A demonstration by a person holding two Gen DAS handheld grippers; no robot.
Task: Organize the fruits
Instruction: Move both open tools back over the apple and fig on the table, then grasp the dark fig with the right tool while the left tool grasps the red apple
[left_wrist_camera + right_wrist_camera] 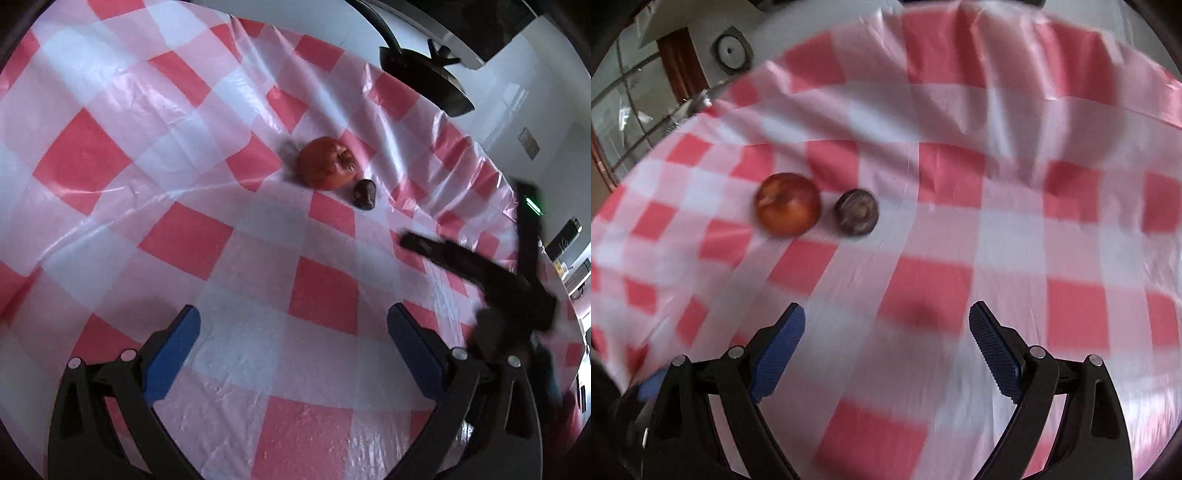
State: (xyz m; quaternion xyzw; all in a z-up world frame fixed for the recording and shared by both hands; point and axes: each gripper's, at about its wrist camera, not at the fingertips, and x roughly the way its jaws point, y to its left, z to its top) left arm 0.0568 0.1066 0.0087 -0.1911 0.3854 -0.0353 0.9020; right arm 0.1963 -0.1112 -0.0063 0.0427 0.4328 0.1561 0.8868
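Red-and-white checked cloth point(177, 236) covers a table, two fruits on it.

Left gripper point(293, 325) hovers over the cloth, blue pads wide apart, holding nothing. Right gripper point(886, 319) is likewise wide open and empty. Ahead of both, an apple point(788, 204) lies just beside a smaller dark fruit point(857, 217), near the cloth's far part. Right-hand view is blurred.

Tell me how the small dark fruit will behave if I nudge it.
The dark fruit looks round, so it would probably roll. It lies close beside the apple, so a push that way may bump the apple. The tablecloth looks glossy and wrinkled, so it may slide or veer.
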